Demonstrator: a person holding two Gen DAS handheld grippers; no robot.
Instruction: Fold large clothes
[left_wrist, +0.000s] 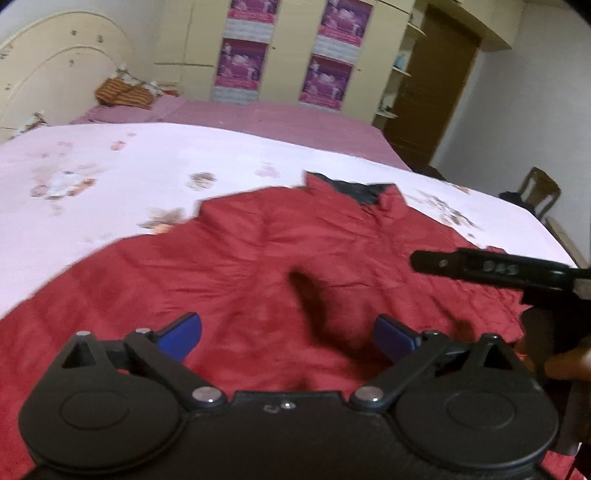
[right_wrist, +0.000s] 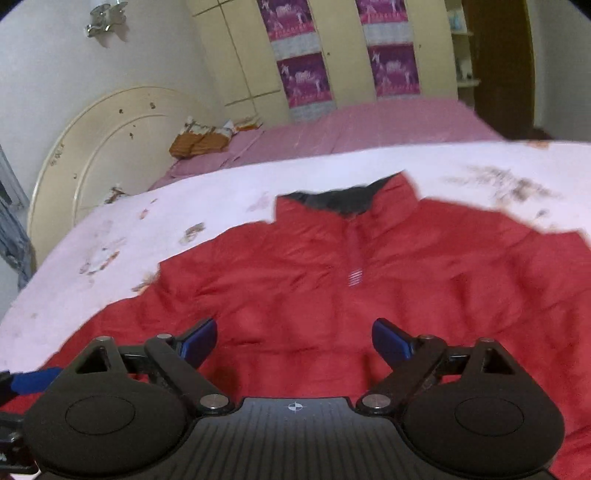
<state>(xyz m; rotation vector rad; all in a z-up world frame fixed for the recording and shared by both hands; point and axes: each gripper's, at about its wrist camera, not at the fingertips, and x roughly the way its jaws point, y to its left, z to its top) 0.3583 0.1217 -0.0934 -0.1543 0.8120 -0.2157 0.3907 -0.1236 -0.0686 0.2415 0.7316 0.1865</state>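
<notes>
1. I'm looking across a bed (left_wrist: 110, 155) covered by a pale floral sheet (right_wrist: 110, 236), with a pink sheet (right_wrist: 369, 125) behind it and a cream wardrobe (left_wrist: 288, 48) carrying purple posters against the far wall.
2. A curved cream headboard (right_wrist: 96, 147) stands at the left, with an orange striped cloth (left_wrist: 123, 94) lying near it on the pink sheet.
3. The red jacket (right_wrist: 332, 295) lies spread flat on the floral sheet, its dark-lined collar (right_wrist: 347, 199) pointing away from me and the zip running down the middle.
4. My left gripper (left_wrist: 287, 334) hangs above the jacket's lower part, its blue fingers (left_wrist: 184, 328) spread wide with nothing between them.
5. My right gripper (right_wrist: 294, 339) is also over the jacket, fingers (right_wrist: 201, 338) wide apart and holding nothing.
6. In the left wrist view the right tool reaches in from the right edge, above the jacket's side; a wooden chair (left_wrist: 539, 190) stands beyond the bed there.
7. Both views are blurred, so I cannot tell whether either tool touches the fabric.
</notes>
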